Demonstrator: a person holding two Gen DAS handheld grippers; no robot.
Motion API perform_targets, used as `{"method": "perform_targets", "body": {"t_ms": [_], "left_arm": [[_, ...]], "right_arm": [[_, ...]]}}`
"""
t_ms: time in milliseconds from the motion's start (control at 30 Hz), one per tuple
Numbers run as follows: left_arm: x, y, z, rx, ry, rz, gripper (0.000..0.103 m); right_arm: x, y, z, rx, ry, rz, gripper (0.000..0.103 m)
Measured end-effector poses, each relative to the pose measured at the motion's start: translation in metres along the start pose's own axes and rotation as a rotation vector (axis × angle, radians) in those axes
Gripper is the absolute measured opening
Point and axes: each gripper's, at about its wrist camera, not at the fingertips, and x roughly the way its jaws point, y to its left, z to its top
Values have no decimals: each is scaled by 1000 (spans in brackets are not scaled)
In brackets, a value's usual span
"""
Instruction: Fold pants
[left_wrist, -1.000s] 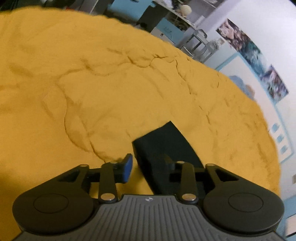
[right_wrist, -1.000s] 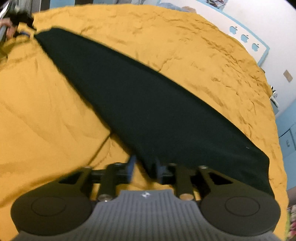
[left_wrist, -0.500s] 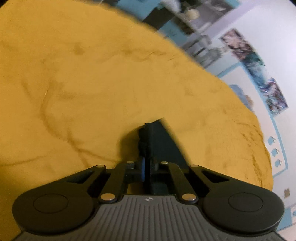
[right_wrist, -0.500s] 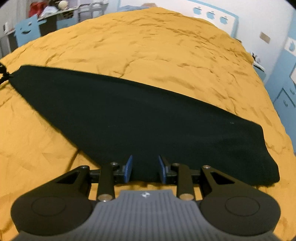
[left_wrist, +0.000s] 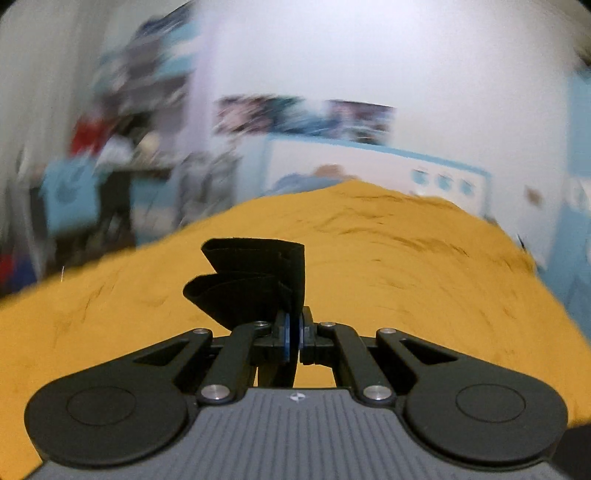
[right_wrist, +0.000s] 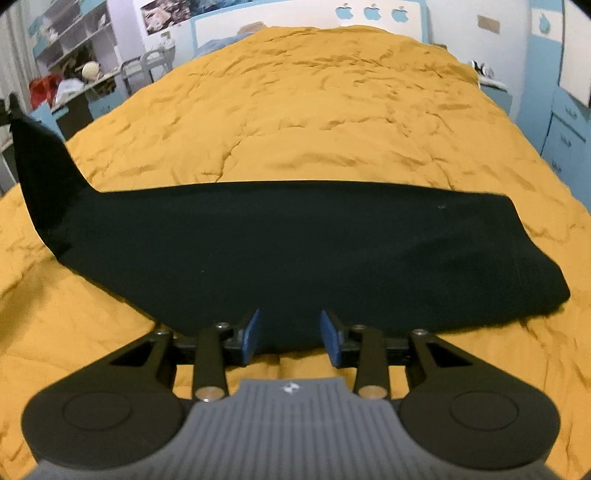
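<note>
Pants (right_wrist: 295, 243) flat on bed (right_wrist: 314, 122); cuff pinched in left claw (left_wrist: 294, 334), lifted for folding; right claw (right_wrist: 291, 332) agape, empty

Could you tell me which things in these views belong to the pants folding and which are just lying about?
Belonging to the job:
black pants
left gripper, shut on the pants
right gripper, open
yellow bedspread

Just lying about:
shelves
wall posters
metal rack
</note>
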Motion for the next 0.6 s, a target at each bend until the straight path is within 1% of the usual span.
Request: {"method": "perform_targets", "body": {"t_ms": [100, 167, 200, 267, 367, 400, 467, 533, 567, 600], "left_arm": [[-10, -79, -10, 199, -42, -30, 4], [-12, -123, -31, 316, -51, -55, 4], [-15, -151, -48, 401, -57, -68, 4], [-18, -187, -87, 550, -48, -105, 4], [-27, -238, -163, 804, -3, -183, 4], [-31, -251, -190, 888, 9, -212, 4], [-38, -262, -230, 996, 33, -269, 4], [-44, -261, -257, 1061, 48, -287, 4], [-47, -260, -266, 1082, 58, -295, 4], [-50, -256, -271, 1079, 78, -305, 4]], "right_arm": [[-5, -11, -2, 39, -3, 12, 32], [-8, -18, -3, 61, -8, 24, 33], [-10, -21, -3, 71, -11, 29, 33], [-12, -26, -4, 81, -12, 43, 35], [-11, -31, -7, 86, -2, 57, 35], [-10, -34, -9, 93, 3, 64, 36], [-7, -38, -12, 110, 12, 87, 36], [-5, -39, -15, 118, 20, 103, 36], [-4, -40, -17, 120, 23, 112, 36], [-3, -40, -18, 122, 26, 120, 37]]}}
